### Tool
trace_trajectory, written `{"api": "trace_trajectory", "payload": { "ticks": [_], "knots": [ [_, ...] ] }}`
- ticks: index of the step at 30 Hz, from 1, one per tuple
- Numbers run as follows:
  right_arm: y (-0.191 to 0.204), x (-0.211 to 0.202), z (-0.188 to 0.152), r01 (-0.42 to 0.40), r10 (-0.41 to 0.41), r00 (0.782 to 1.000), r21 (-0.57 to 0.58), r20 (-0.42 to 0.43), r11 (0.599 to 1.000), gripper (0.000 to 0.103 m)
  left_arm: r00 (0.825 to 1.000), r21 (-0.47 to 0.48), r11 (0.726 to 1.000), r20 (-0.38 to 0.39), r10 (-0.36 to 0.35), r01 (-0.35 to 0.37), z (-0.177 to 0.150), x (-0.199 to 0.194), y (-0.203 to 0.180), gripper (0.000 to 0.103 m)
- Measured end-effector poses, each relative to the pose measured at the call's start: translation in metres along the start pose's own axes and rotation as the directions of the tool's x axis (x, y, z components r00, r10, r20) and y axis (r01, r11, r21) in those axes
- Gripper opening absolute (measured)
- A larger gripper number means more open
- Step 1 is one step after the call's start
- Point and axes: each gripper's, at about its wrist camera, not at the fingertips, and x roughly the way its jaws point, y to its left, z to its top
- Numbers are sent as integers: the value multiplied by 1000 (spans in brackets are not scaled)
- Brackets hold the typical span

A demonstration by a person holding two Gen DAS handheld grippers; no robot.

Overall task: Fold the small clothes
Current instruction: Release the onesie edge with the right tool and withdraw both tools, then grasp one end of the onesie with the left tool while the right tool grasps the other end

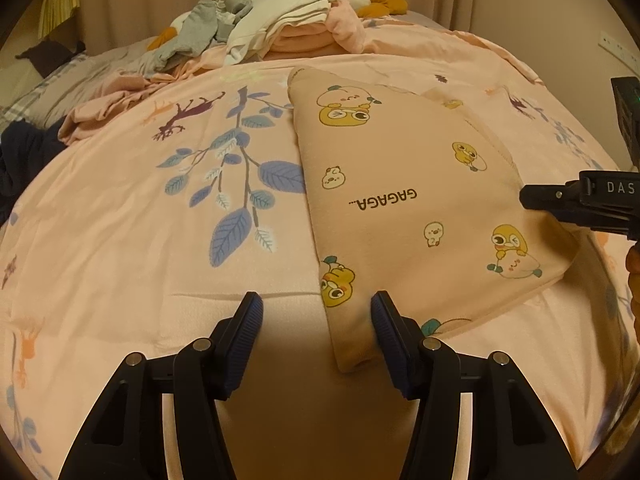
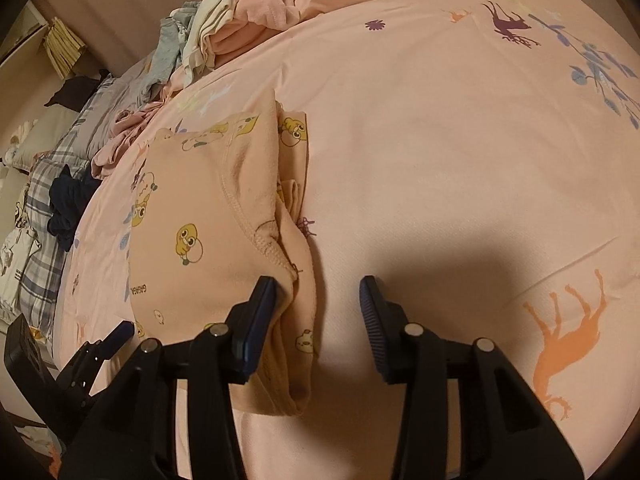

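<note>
Left hand-held gripper [image 1: 316, 312] was held half open, the garment's near folded corner between its pads but not pinched. Right hand-held gripper [image 2: 318, 300] was parted too, nothing clamped, its left pad against the cloth. A peach printed garment [image 1: 400, 200] was laid part-folded on the bed [image 1: 120, 240], toward one o'clock. Another fold is judged next, calling for a fresh edge grasp. "GAGAGA..." was printed on it.

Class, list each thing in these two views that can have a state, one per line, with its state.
Left gripper: open, fingers astride the garment's near corner.
Right gripper: open, holding nothing.
Duck-print garment: folded, lying flat on the bed.
Clothes pile: unfolded, heaped at the far end.
Bedspread: spread out, lightly creased.
</note>
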Motion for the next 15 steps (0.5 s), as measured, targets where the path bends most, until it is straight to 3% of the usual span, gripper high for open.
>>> {"api": "trace_trajectory", "payload": {
  "ticks": [7, 9, 11, 15],
  "knots": [
    [1, 1, 1, 7, -7, 1000, -2, -6, 1000, 45, 1000, -16, 1000, -8, -21, 21, 1, 0, 4, 57],
    [1, 1, 1, 6, -6, 1000, -1, -7, 1000, 45, 1000, -30, 999, -16, -25, 24, 3, 1, 7, 62],
    [2, 2, 2, 4, -4, 1000, 5, -8, 1000, 46, 1000, -70, 997, -29, -11, 9, 6, 3, 13, 76],
    [2, 1, 2, 1, -1, 1000, 10, -10, 1000, 49, 990, -191, 975, -64, -125, 111, 15, 6, 32, 76]
  ]
}}
